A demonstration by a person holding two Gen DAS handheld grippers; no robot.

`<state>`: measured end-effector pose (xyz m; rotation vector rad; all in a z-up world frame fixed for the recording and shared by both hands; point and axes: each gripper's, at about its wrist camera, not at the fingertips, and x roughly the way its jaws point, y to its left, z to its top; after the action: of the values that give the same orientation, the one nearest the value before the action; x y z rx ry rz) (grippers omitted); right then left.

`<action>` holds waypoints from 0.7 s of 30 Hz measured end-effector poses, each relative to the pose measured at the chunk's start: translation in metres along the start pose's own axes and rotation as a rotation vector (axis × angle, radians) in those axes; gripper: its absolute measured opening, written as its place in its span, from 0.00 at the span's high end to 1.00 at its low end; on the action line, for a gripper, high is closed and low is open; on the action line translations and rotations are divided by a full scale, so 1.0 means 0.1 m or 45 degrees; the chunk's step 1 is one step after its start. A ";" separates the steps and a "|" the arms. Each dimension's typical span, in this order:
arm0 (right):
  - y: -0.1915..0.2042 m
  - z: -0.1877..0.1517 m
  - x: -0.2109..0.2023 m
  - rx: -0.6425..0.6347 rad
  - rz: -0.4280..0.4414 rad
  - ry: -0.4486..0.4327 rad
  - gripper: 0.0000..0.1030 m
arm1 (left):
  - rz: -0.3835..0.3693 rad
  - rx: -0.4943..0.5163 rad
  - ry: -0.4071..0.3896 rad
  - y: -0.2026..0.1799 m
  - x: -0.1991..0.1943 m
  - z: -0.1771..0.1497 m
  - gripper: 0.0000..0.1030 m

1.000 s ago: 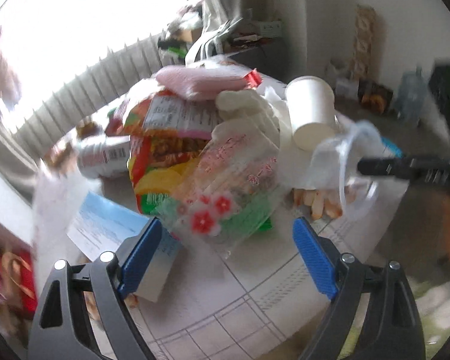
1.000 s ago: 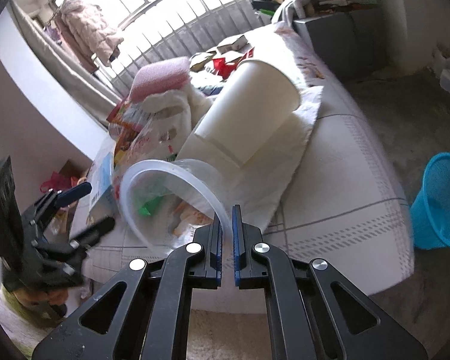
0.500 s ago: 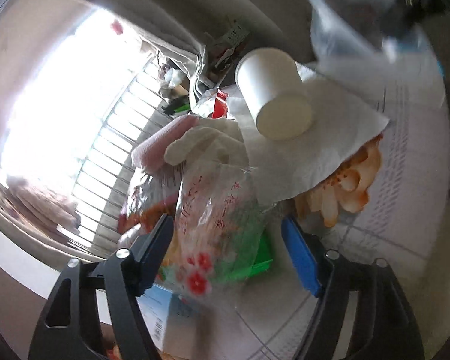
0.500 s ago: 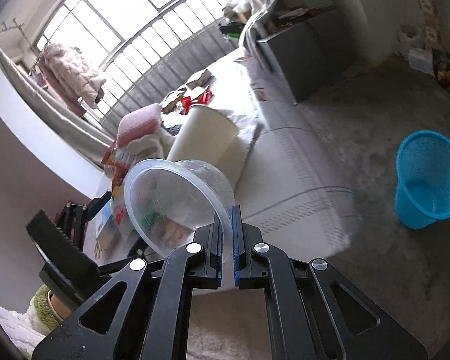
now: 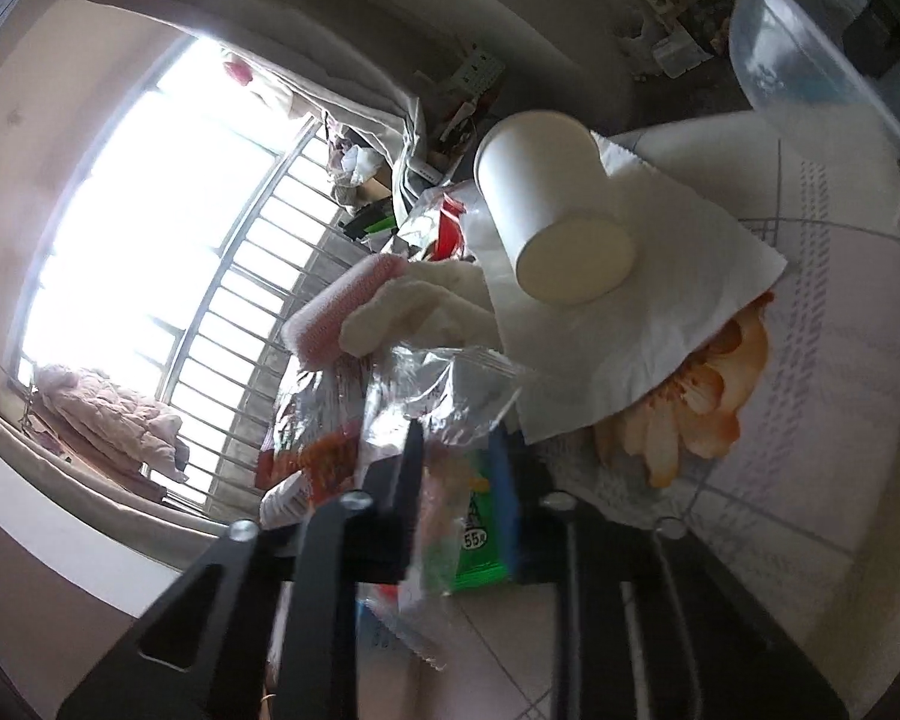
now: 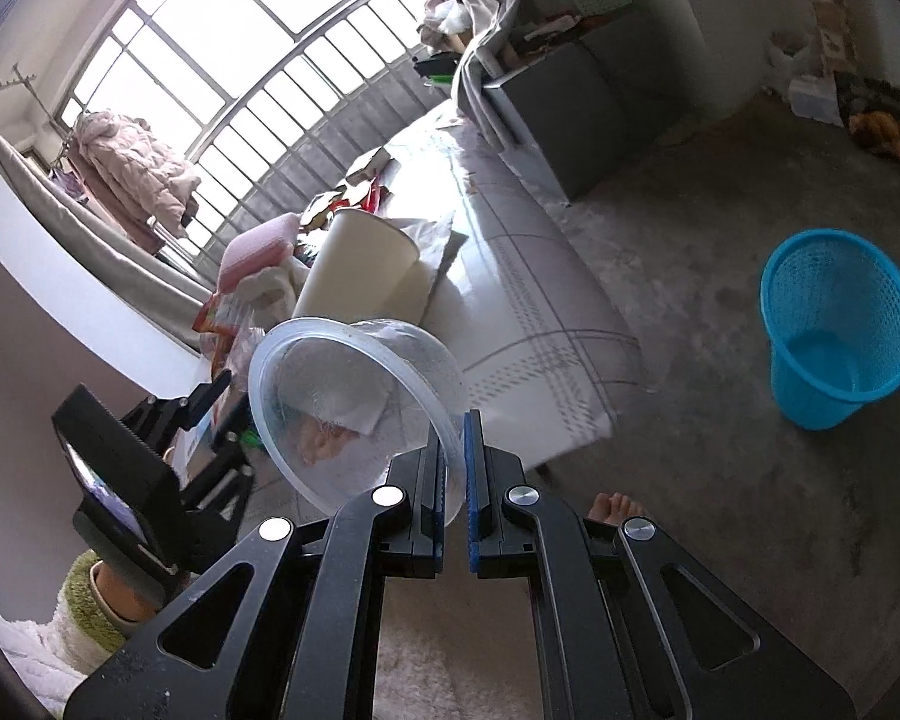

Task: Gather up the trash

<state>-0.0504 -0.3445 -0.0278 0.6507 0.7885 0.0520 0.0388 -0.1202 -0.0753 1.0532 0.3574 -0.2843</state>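
We found the left gripper [image 5: 459, 456] closing on a crinkled clear snack bag [image 5: 444, 402] with a green label, the plastic bunched between its jaws at the near edge of the table [image 5: 822, 372]. Beside the bag lay a white paper cup [image 5: 552, 216] on its side, resting on a white napkin [image 5: 678, 276]; orange peel-like scraps [image 5: 702, 408] showed under the napkin's corner. A pink sponge [image 5: 342, 312] sat behind the bag, toward the window.

The right gripper [image 6: 450, 474] was clenched on the rim of a clear plastic bowl [image 6: 354, 414], holding it in the air off the table's edge. A blue mesh wastebasket [image 6: 840, 330] stood on the floor, well apart to the right. A bare foot [image 6: 615, 507] showed just past the right gripper.
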 end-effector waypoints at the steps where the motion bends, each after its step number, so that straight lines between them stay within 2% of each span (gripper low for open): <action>1: -0.02 0.00 -0.02 0.000 0.000 -0.003 0.96 | 0.007 -0.010 -0.007 0.02 -0.04 0.00 0.86; 5: -0.06 -0.02 -0.03 0.004 0.008 -0.011 0.96 | 0.057 -0.045 -0.024 0.13 -0.19 -0.01 0.94; 11: -0.14 -0.04 -0.11 0.009 0.038 -0.043 0.96 | 0.108 -0.095 -0.091 0.38 -0.61 0.07 0.95; 16: -0.26 -0.05 -0.26 0.045 0.044 -0.094 0.96 | 0.006 -0.250 -0.154 0.69 -0.89 0.30 0.95; 19: -0.39 -0.03 -0.39 0.075 0.023 -0.139 0.96 | -0.109 -0.364 -0.225 0.87 -1.01 0.52 0.96; 21: -0.52 -0.01 -0.49 0.108 -0.003 -0.177 0.96 | -0.252 -0.457 -0.270 0.99 -1.02 0.73 0.96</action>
<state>-0.0960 -0.3992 -0.0259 0.7257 0.6600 -0.0284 -0.0037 -0.1324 0.0779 0.6288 0.3069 -0.4855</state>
